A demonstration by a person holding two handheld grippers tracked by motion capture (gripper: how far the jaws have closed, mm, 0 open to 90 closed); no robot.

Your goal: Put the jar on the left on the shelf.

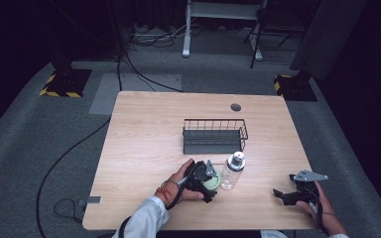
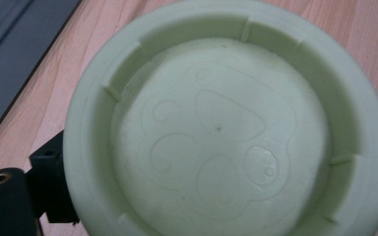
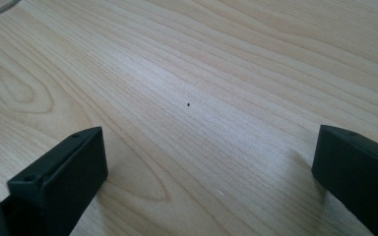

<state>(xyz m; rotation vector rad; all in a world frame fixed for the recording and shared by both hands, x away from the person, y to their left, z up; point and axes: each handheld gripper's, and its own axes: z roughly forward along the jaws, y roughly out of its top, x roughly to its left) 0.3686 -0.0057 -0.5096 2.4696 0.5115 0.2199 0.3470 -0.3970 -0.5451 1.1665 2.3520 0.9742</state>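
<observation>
Because the pale green lid [image 2: 226,123] sat broadside between my left gripper's [image 1: 204,179] jaws, its hollow underside facing the camera, I judged the hold to rest on the rim alone. The jaws were closed on it, one black jaw showing at the lid's lower left edge. A smooth round rim could slide or swivel out if I tilted the hand quickly. Just beyond the jaws stood the clear bottle [image 1: 232,171], close enough that a careless swing might knock it over on the counter [image 1: 144,134]. Farther ahead stood the wire basket [image 1: 213,135]. My right gripper [image 1: 284,195] rested well apart, its jaws spread wide over bare wood, holding nothing.
</observation>
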